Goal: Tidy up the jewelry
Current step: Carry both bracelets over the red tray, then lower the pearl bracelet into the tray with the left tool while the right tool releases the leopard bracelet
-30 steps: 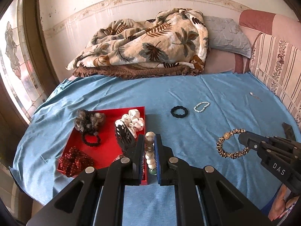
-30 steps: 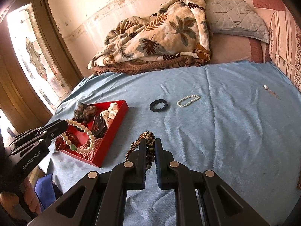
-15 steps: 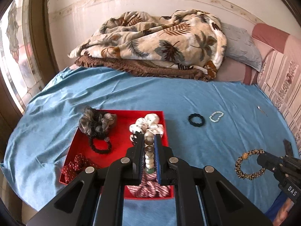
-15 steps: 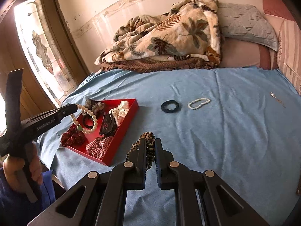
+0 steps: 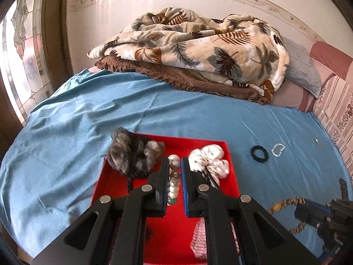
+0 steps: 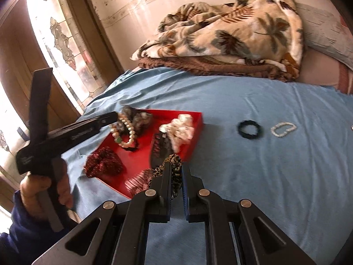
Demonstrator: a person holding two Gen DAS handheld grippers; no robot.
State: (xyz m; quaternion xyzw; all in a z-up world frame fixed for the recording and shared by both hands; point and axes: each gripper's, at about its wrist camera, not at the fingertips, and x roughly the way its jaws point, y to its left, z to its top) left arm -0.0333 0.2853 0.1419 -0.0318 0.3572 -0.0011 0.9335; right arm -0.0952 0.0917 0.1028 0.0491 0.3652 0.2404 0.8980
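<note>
Clearly the step in hand is setting two pieces into the shallow red rectangular tray (image 6: 197, 125). The left gripper (image 5: 175, 177) pinches a cream-and-grey beaded bracelet with a green stone (image 5: 173, 176), which hangs over the tray's middle; the right gripper (image 6: 176, 176) is clamped on a leopard-print fabric hair band (image 6: 174, 165) just short of the tray's near edge. To do it well, I would lower the left one toward the bare red floor below and slightly behind its tips before letting go, so the beads do not drape over neighbours.

Ahead and left of the left gripper sits a fluffy grey-brown scrunchie (image 5: 134, 154); ahead and right, a white spotted scrunchie (image 5: 209, 159). A pink checked scrunchie (image 5: 199, 240) lies under its right finger. From the right gripper, a dark red sparkly scrunchie (image 6: 103, 162) lies to the left, and a dark claw clip (image 6: 160, 150) just ahead, narrowing the free room. Further off to the right, on the blue bedsheet (image 6: 264, 176), a black hair tie (image 6: 250, 130) and a small white pearl bracelet (image 6: 283, 129) wait, well apart from the tray.
</note>
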